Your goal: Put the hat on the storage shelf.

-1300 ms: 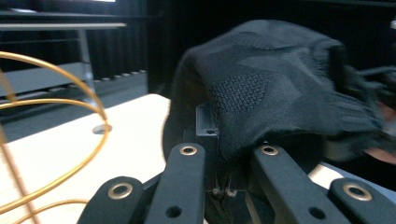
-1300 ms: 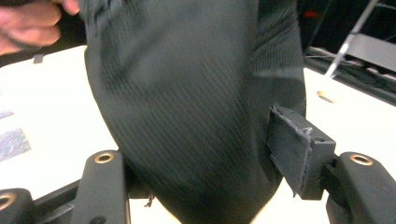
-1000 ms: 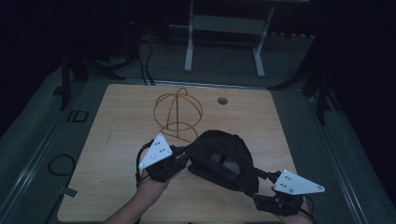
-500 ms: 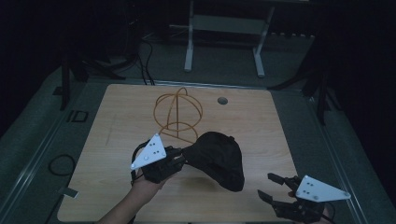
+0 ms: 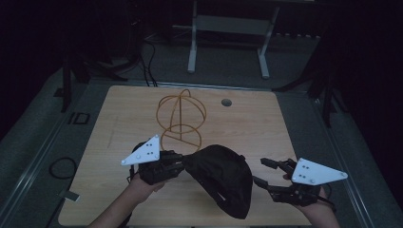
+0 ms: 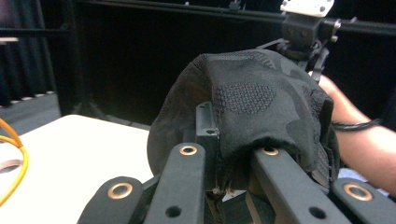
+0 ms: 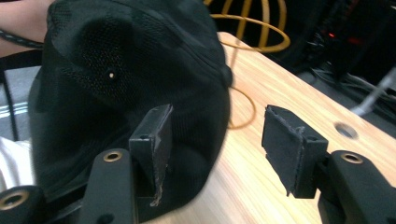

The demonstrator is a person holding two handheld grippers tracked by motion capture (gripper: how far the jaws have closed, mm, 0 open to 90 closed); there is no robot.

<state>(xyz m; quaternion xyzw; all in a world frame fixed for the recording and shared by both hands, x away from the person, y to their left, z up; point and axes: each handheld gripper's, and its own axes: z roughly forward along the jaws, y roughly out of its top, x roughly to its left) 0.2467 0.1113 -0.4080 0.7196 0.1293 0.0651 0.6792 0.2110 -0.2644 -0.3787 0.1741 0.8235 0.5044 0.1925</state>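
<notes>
A black mesh cap point(image 5: 223, 183) hangs from my left gripper point(image 5: 183, 164), which is shut on its edge at the near left of the wooden table point(image 5: 266, 128). In the left gripper view the fabric of the cap point(image 6: 261, 93) drapes over the jaws of that gripper point(image 6: 236, 140). My right gripper point(image 5: 261, 171) is held open just right of the cap and clear of it. Its jaws have just been closing a little, with nothing between them. In the right gripper view the cap point(image 7: 116, 84) is beyond the left jaw of this gripper point(image 7: 219, 140).
An orange wire stand point(image 5: 182, 118), a ring base with hoops above it, rises at the middle of the table behind the cap. A small round hole point(image 5: 226, 102) lies in the tabletop far right of it. Dark floor, cables and a metal frame surround the table.
My right gripper has let go of the cap and drawn away to the right. The cap has swung up and now dangles from the left gripper alone.
</notes>
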